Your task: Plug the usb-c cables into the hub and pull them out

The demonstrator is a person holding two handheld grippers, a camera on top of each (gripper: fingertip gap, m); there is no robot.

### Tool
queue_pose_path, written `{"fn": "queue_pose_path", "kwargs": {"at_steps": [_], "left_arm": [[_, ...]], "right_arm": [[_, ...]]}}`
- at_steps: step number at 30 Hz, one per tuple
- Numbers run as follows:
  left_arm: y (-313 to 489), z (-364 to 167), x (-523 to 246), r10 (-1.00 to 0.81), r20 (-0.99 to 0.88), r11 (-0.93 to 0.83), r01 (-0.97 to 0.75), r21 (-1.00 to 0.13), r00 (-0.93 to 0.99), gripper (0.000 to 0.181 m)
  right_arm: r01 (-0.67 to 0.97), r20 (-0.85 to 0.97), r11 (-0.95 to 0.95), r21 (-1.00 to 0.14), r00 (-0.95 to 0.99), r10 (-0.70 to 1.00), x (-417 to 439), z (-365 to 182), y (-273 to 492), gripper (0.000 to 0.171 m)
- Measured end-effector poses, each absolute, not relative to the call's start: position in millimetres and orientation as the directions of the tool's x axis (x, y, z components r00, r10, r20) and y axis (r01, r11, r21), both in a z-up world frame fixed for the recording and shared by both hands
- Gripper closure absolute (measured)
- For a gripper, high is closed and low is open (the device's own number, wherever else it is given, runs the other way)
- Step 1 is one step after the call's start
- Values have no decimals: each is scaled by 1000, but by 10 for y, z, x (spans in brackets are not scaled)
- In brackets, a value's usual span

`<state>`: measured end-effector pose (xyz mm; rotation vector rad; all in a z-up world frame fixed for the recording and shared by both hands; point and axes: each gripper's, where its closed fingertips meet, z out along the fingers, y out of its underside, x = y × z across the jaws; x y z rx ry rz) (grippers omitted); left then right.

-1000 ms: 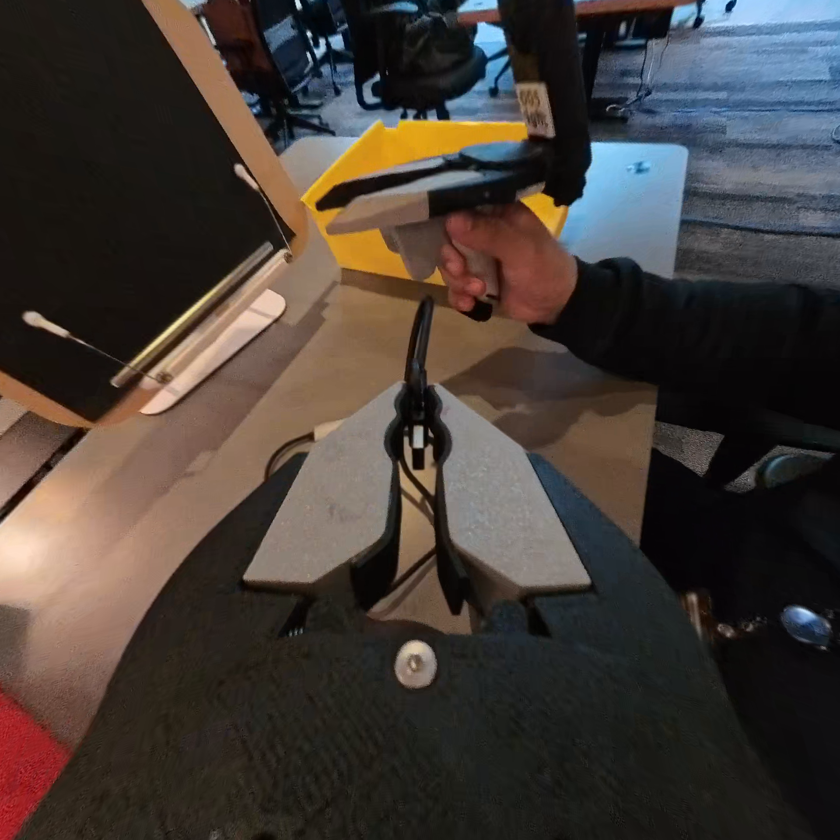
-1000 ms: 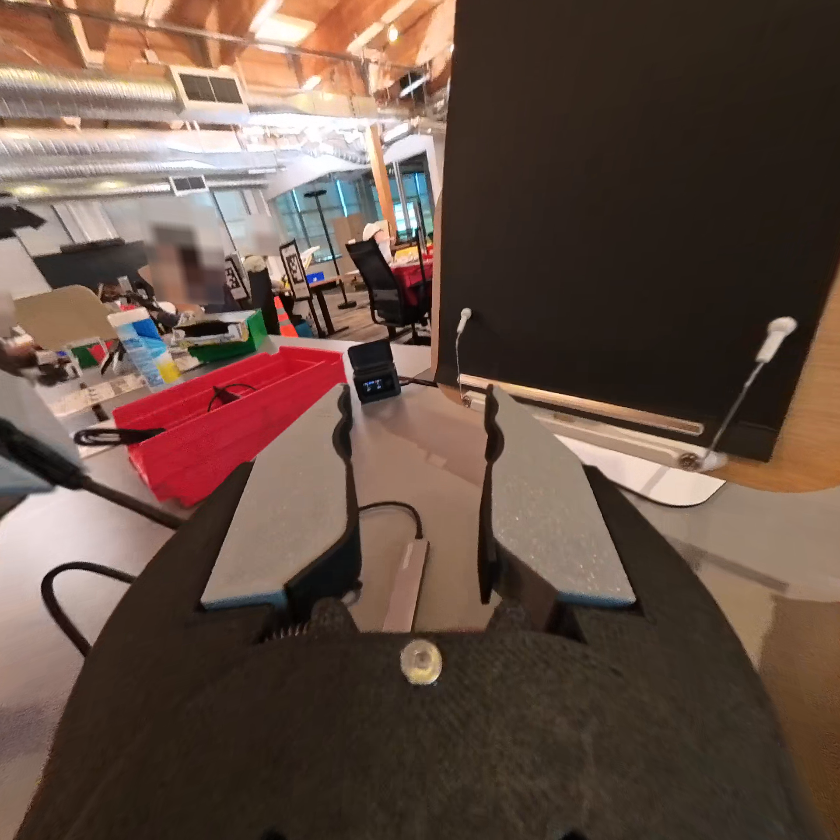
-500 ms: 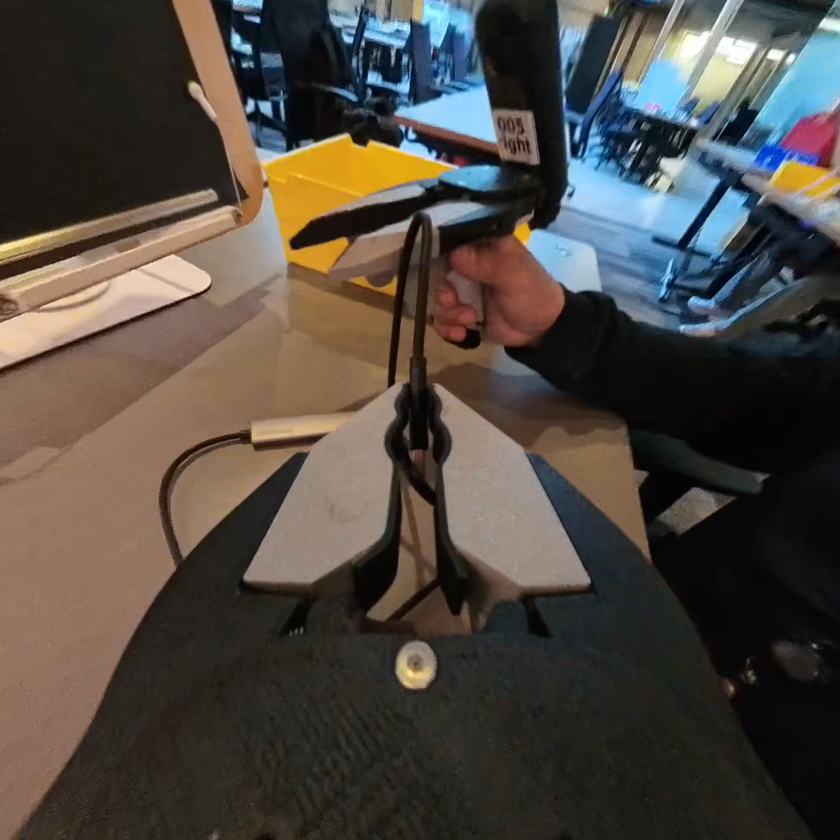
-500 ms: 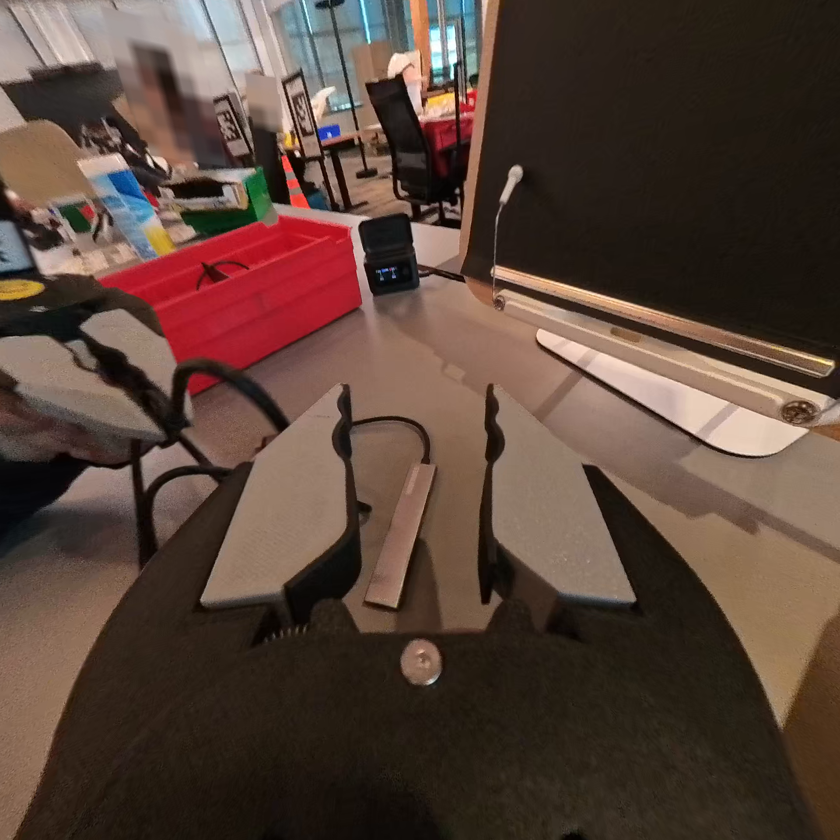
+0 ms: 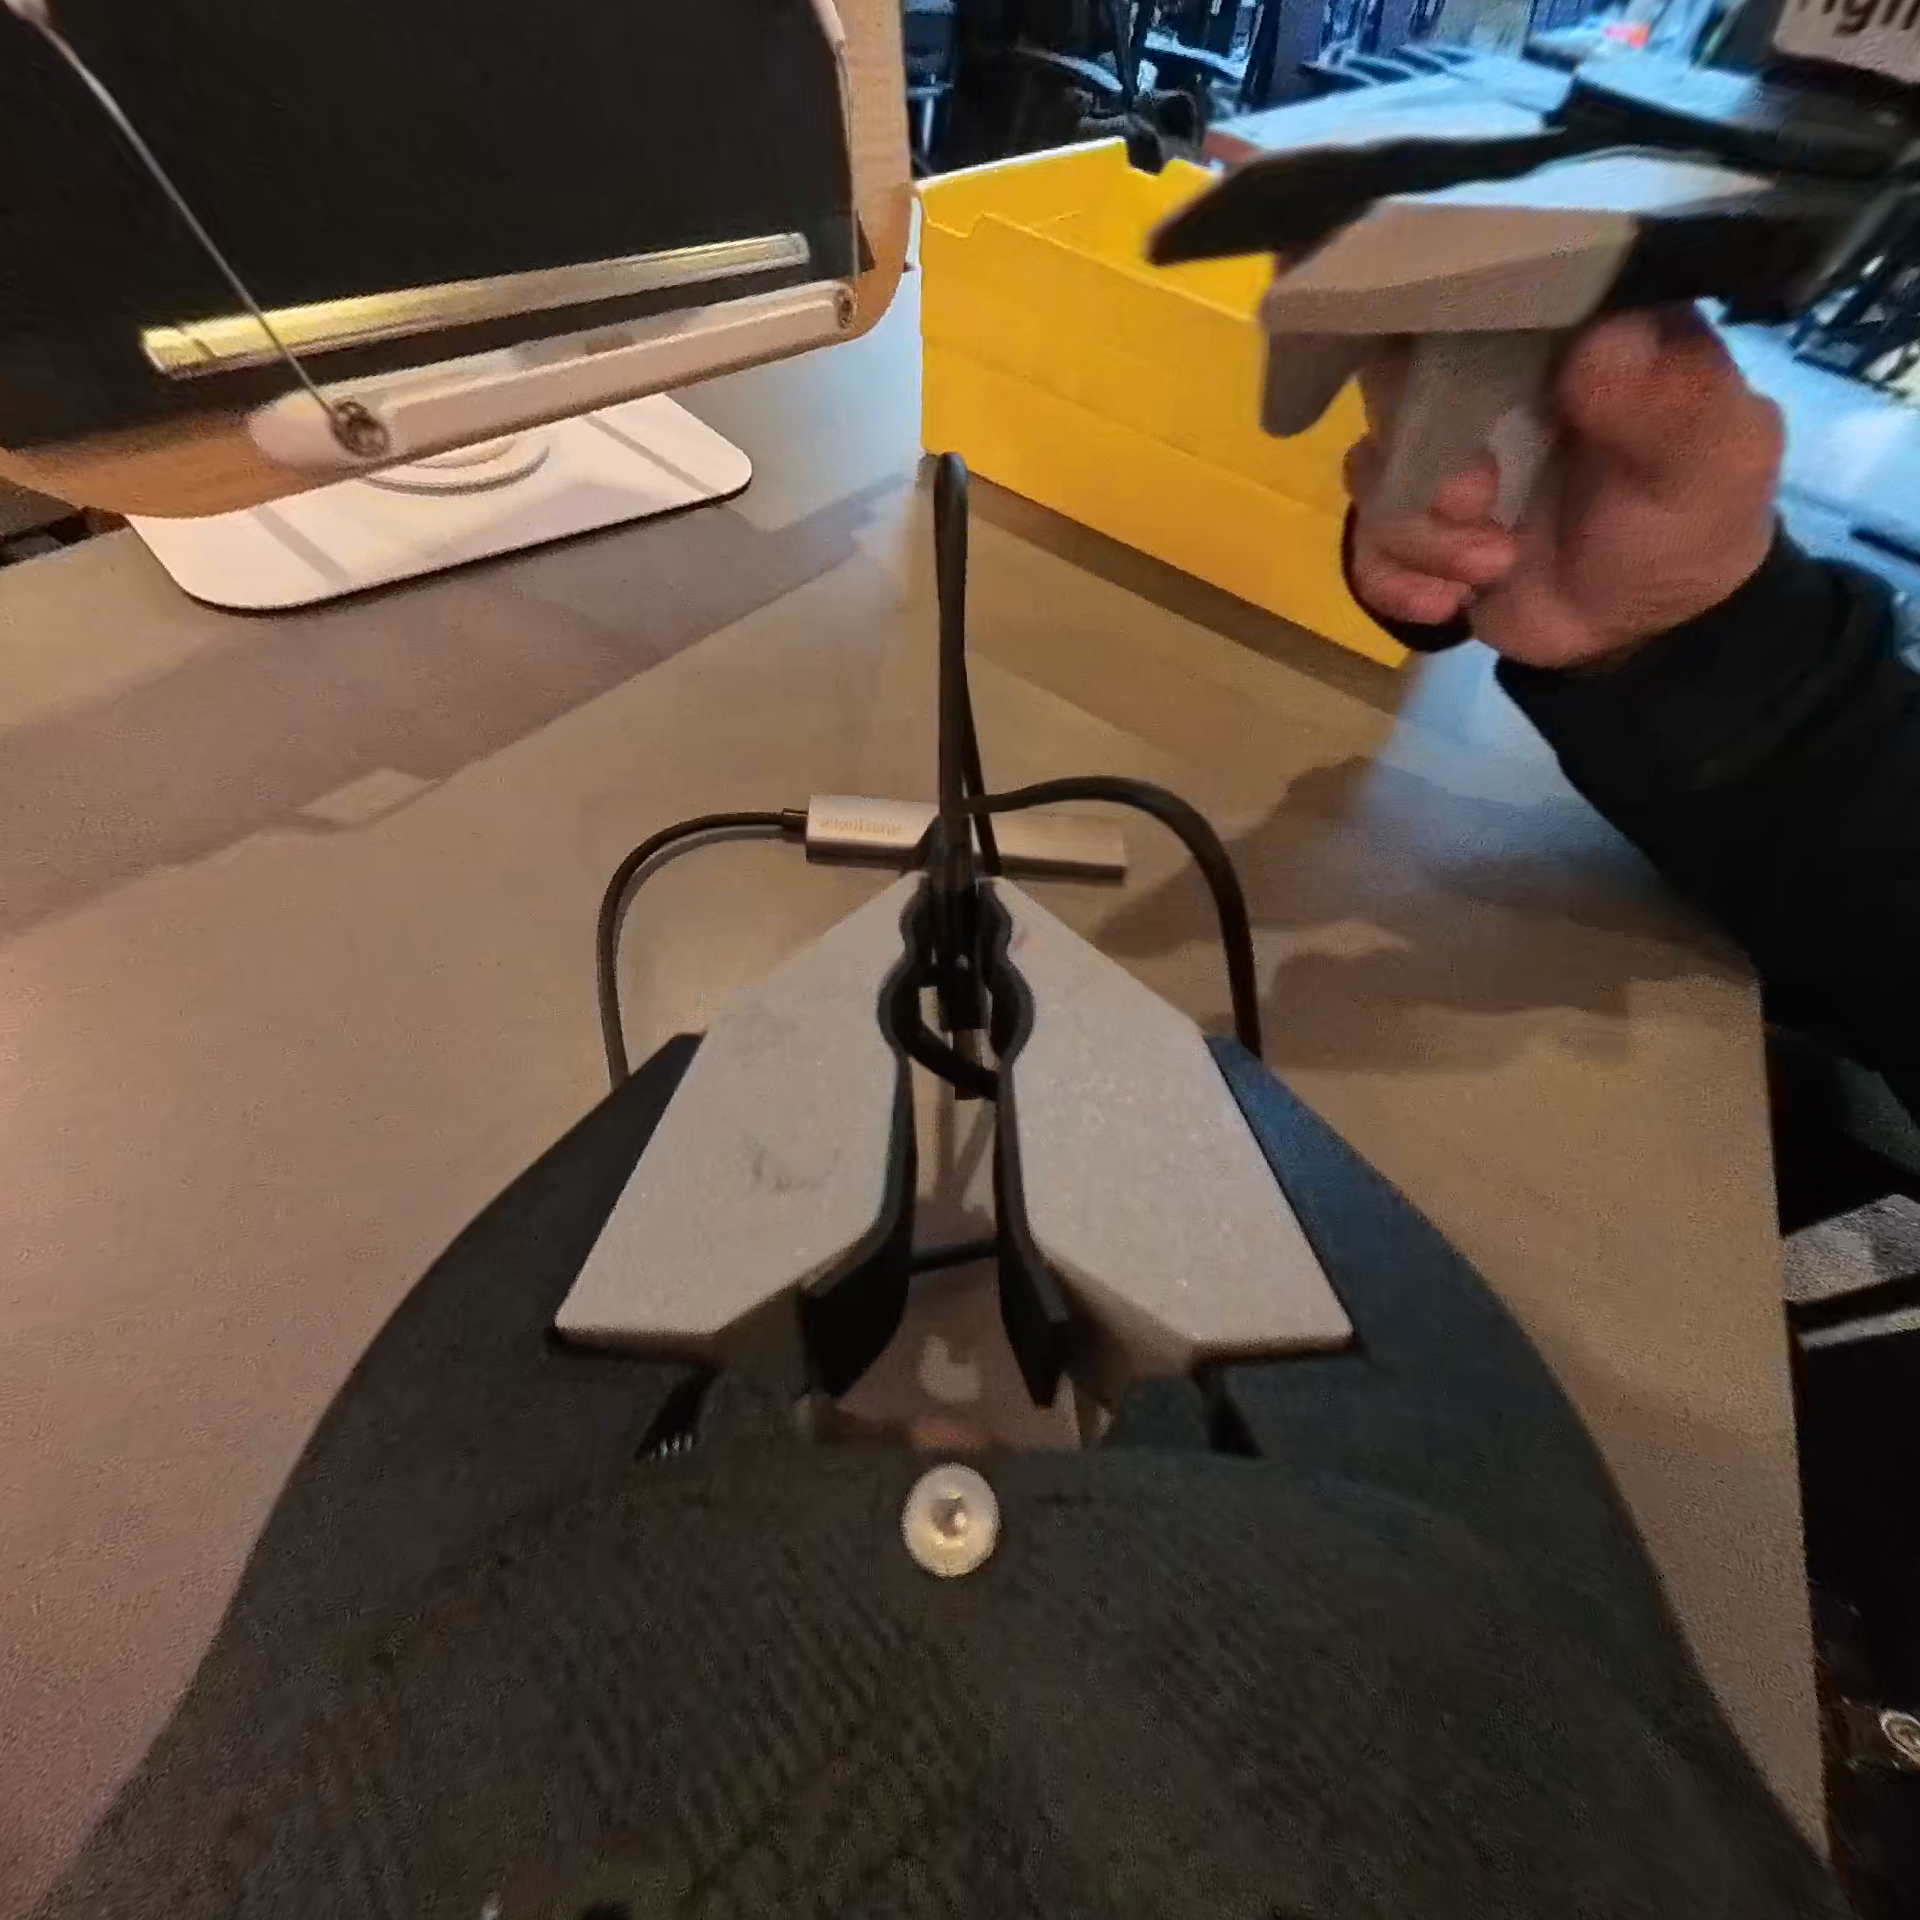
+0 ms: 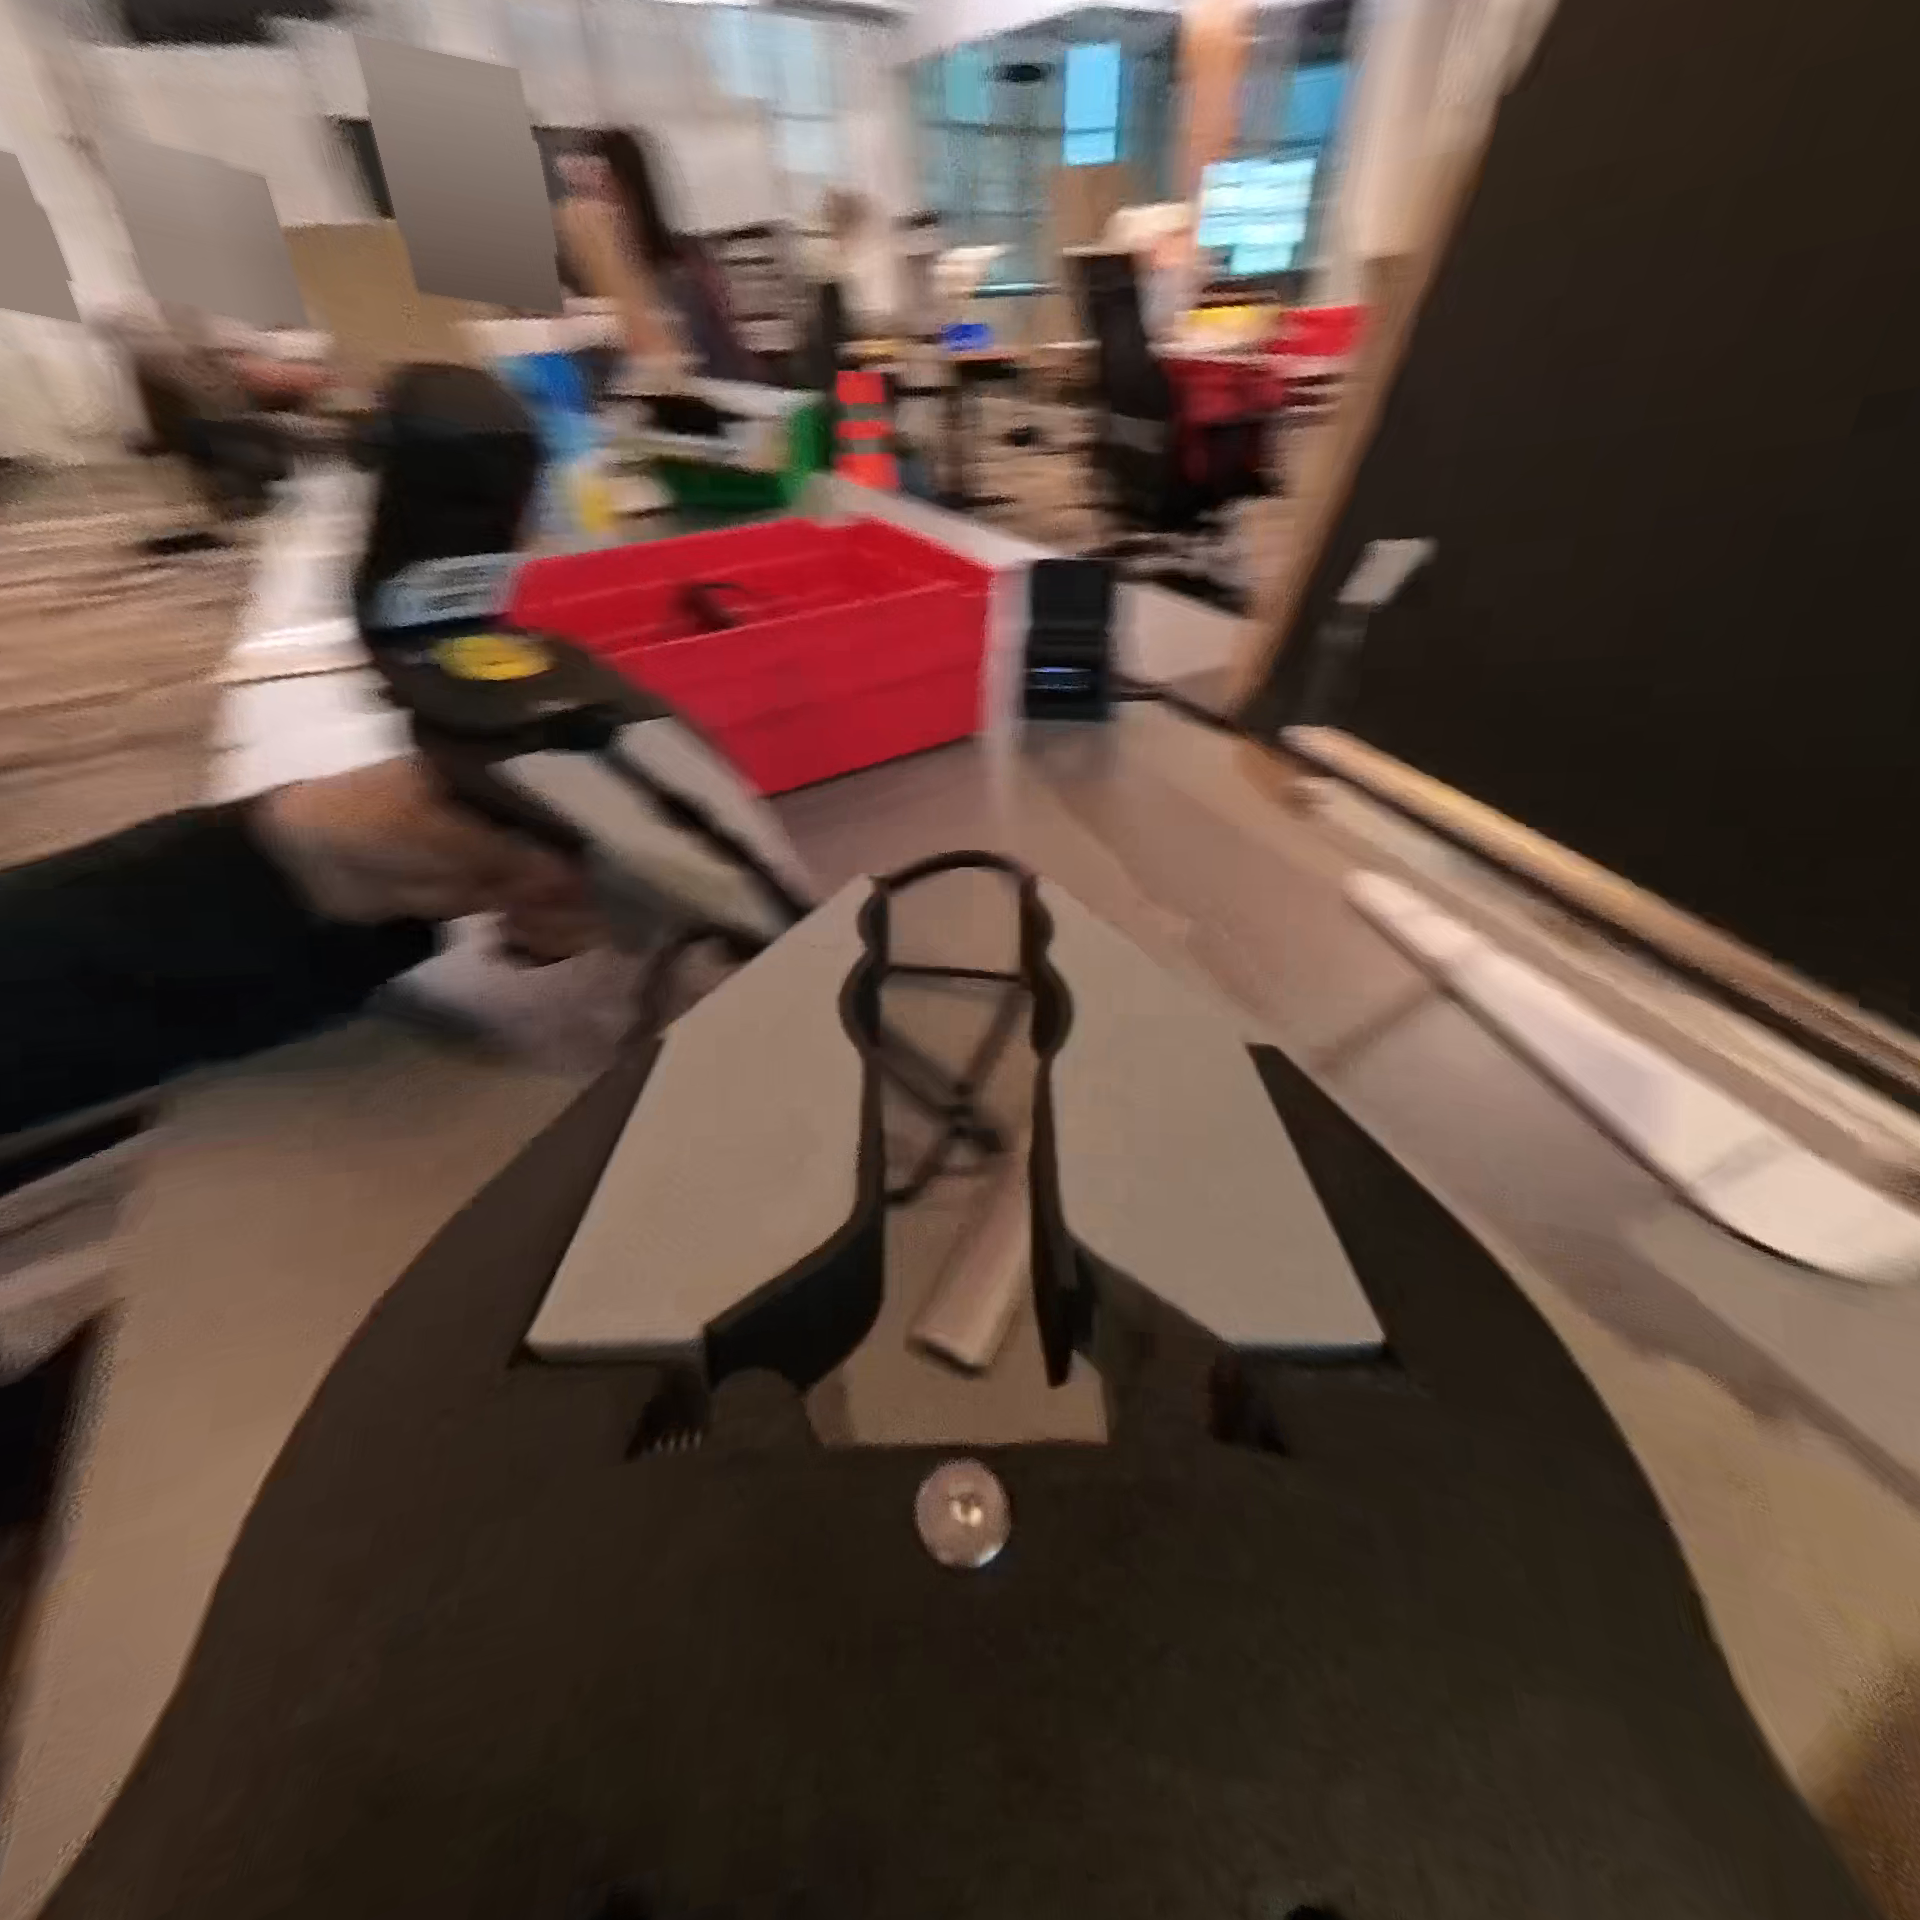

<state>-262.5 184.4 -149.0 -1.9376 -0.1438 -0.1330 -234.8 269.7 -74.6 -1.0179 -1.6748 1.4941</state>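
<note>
My left gripper (image 5: 954, 896) is shut on a black usb-c cable (image 5: 948, 623) near its plug. The cable rises in a loop in front of the fingers. Just beyond it, the slim silver hub (image 5: 862, 828) lies flat on the table, its own black lead curling off to the left. My right gripper (image 6: 956, 904) is open with its jaws narrowed. It hangs over the hub (image 6: 966, 1288), which lies between the fingers without touching them. This view is motion-blurred. In the left wrist view the right gripper (image 5: 1216, 260) shows at upper right, held by a hand (image 5: 1579, 520).
A wood-framed black monitor (image 5: 416, 156) on a white foot (image 5: 468, 509) stands at the back of the table. A yellow bin (image 5: 1091, 364) sits behind the hub. A red bin (image 6: 790, 644) and a small black device (image 6: 1065, 644) stand at the other side.
My left gripper has swung with the cable so that the hub now lies right in front of its tips. My right gripper has lowered over the hub and its jaws have narrowed.
</note>
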Motion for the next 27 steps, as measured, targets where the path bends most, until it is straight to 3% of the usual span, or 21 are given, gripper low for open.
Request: {"fn": "queue_pose_path", "kwargs": {"at_steps": [1, 3, 5, 8, 11, 16, 20, 22, 27], "left_arm": [[1838, -1498, -2633, 37, 159, -363, 161, -918, 987, 176], [1832, -1512, -2643, 40, 146, -369, 151, -917, 988, 176], [1835, -1511, -2637, 38, 144, -370, 148, -917, 989, 176], [1828, -1511, -2637, 34, 141, -372, 144, -917, 989, 176], [1810, -1505, -2654, 32, 153, -368, 154, -917, 988, 176], [1777, -1516, -2679, 29, 148, -374, 148, -915, 989, 176], [1752, -1508, -2612, -24, 155, -375, 135, -917, 988, 176], [1752, -1522, -2607, -26, 139, -380, 119, -917, 990, 176], [1755, -1503, -2589, -22, 139, -373, 120, -920, 990, 176]], "right_arm": [[136, -44, 46, -990, -591, 805, -2228, -775, 2491, 156], [266, -155, 82, -961, -756, 636, -2017, -1012, 2113, 147], [402, -253, 191, -895, -813, 525, -1887, -1384, 1818, 141], [494, -292, 357, -793, -822, 490, -1830, -1896, 1520, 141], [527, -321, 435, -730, -827, 462, -1768, -2151, 1332, 160], [482, -305, 432, -762, -856, 417, -1716, -2038, 1331, 165], [508, -371, 323, -799, -838, 400, -1736, -1818, 1441, 157], [515, -393, 284, -809, -832, 392, -1750, -1751, 1496, 171], [529, -393, 262, -807, -813, 430, -1825, -1768, 1556, 171]]}}
